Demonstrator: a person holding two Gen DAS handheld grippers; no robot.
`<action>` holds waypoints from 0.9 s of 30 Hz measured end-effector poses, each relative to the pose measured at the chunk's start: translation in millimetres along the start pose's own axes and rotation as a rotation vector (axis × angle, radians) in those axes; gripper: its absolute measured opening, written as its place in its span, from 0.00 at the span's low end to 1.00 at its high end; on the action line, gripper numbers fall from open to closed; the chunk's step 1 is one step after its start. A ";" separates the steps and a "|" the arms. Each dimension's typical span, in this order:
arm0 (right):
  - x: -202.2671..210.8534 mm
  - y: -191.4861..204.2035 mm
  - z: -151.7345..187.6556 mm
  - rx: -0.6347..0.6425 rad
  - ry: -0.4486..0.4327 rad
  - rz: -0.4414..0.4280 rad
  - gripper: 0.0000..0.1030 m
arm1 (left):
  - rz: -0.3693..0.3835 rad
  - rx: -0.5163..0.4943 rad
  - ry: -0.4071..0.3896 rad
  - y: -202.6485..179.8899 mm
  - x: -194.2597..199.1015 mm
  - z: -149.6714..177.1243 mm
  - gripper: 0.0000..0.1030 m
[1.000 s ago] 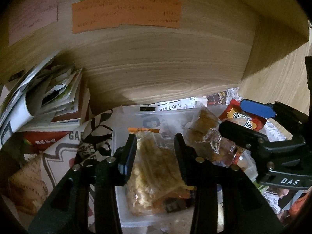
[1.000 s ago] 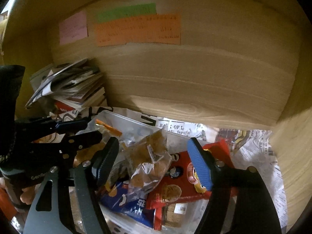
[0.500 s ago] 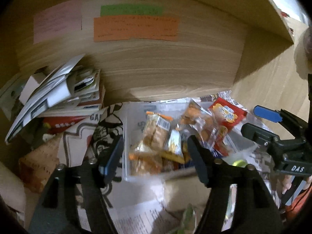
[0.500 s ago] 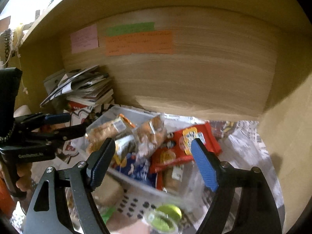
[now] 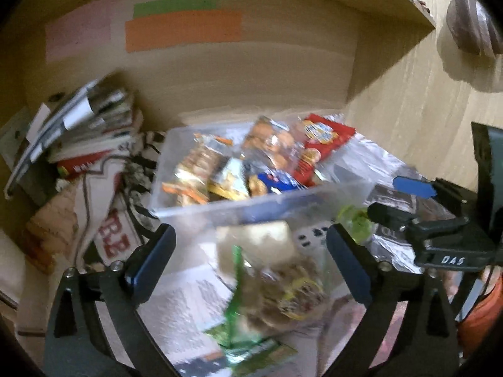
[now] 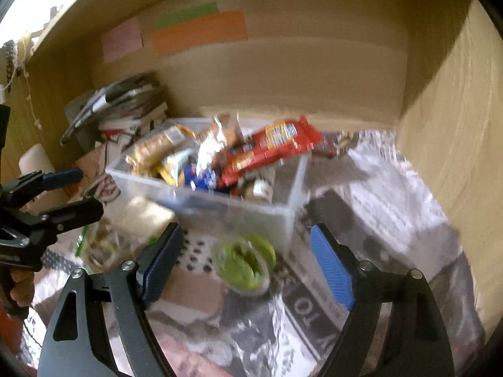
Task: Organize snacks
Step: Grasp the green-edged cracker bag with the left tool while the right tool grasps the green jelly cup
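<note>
A clear plastic bin [image 5: 257, 209] [image 6: 283, 201] stands on newspaper in a wooden alcove, filled with several snack packets, among them a red packet [image 5: 323, 138] [image 6: 270, 150]. My left gripper [image 5: 250, 264] is open and empty, just in front of the bin, above a green-edged snack bag [image 5: 270, 295]. My right gripper [image 6: 243, 267] is open and empty, over a small green-topped cup [image 6: 243, 264] that stands by the bin's near corner. Each gripper shows in the other's view: the right one [image 5: 408, 201], the left one [image 6: 63, 194]. Both views are blurred.
A stack of books and magazines [image 5: 81, 128] [image 6: 125, 103] leans at the back left. A printed paper bag [image 5: 107, 207] lies left of the bin. Coloured paper notes [image 5: 182, 28] hang on the back wall. A wooden side wall [image 6: 456, 125] closes the right.
Both grippers have pulled back from the bin. The left one was shut on a snack bag inside the bin, let it go and opened wide. Loose snacks in front came into view.
</note>
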State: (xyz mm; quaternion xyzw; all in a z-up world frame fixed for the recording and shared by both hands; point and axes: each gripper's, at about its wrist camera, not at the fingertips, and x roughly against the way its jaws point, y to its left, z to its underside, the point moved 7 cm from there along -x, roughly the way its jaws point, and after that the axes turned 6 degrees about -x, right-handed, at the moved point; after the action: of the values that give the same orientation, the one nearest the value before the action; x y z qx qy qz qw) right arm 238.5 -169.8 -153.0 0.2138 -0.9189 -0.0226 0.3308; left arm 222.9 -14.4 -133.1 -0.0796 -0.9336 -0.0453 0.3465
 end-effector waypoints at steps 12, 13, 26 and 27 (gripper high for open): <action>-28.1 -3.4 20.4 -0.018 0.099 -0.047 0.78 | 0.053 0.046 0.075 -21.4 -19.8 38.6 0.95; -32.3 -1.9 20.7 -0.015 0.107 -0.051 0.78 | 0.055 0.046 0.085 -22.3 -22.9 41.6 0.95; -53.0 -5.9 28.8 -0.046 0.177 -0.063 0.58 | 0.145 0.121 0.112 -22.3 -40.1 59.3 0.70; -52.6 -4.6 28.3 -0.046 0.174 -0.071 0.54 | 0.140 0.116 0.108 -23.0 -38.9 59.5 0.69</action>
State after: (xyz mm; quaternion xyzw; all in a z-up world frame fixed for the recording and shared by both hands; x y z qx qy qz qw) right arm 259.1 -155.3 -207.5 0.2398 -0.8777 -0.0365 0.4133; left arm 209.8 -33.2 -204.2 -0.1218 -0.9068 0.0288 0.4025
